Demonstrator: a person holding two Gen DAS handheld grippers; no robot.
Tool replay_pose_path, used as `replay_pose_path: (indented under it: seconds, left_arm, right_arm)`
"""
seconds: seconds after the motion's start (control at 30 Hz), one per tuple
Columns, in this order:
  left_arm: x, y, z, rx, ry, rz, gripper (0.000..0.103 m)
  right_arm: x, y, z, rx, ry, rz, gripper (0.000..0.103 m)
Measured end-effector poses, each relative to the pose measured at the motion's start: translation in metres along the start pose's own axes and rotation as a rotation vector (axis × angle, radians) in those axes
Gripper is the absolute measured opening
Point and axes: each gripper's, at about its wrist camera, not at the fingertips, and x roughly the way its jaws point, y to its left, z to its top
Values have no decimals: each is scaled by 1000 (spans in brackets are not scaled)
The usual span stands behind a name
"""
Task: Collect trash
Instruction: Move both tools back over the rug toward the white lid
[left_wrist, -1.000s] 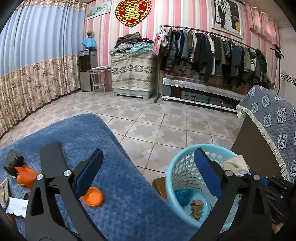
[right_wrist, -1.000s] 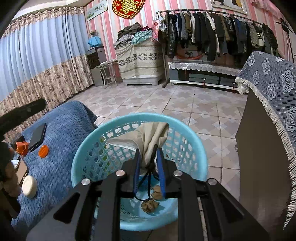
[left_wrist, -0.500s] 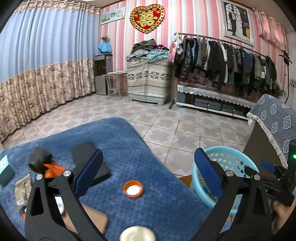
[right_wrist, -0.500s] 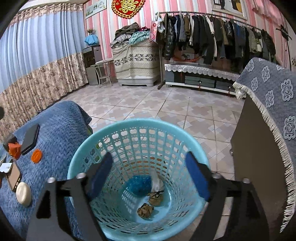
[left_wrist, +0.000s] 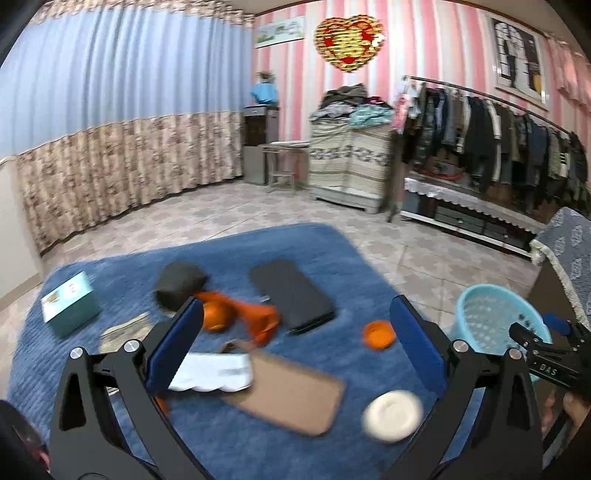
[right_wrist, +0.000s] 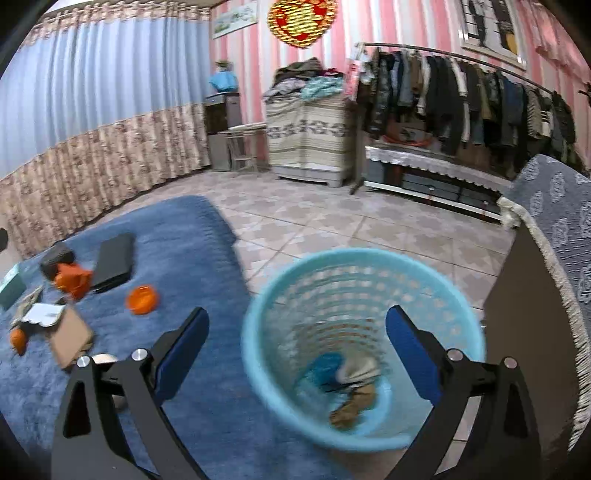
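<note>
The left gripper (left_wrist: 291, 334) fingers are spread wide, holding nothing; the white paper scrap (left_wrist: 212, 373) looks light and floppy; pinch its edge; the right gripper (right_wrist: 295, 341) is empty too, above the blue basket (right_wrist: 258, 373).

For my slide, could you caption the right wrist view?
Open right gripper above blue basket holding dropped trash.

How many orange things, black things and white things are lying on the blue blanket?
Orange: 3 - torn wrapper, lid, ball
Black: 2 - phone, pouch
White: 2 - paper, round soap
Total: 7
</note>
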Motion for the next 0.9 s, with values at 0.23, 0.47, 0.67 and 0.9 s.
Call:
replay_pose_path:
  seconds: [0.23,0.47,0.67,0.9]
  left_arm:
    - [-6,78,-36,-84,71,107,97]
    - [-9,128,-74,-133,129,184,97]
    - [-7,141,-93,-157,156,200,97]
    - [4,139,-108,-169,214,178,97]
  right_arm:
    - [12,76,-26,-51,94,176,95]
    - [17,103,-36,-83,148,254,95]
    - [26,124,-50,-89,196,243,95]
    - [31,142,-62,-174,215,160,93]
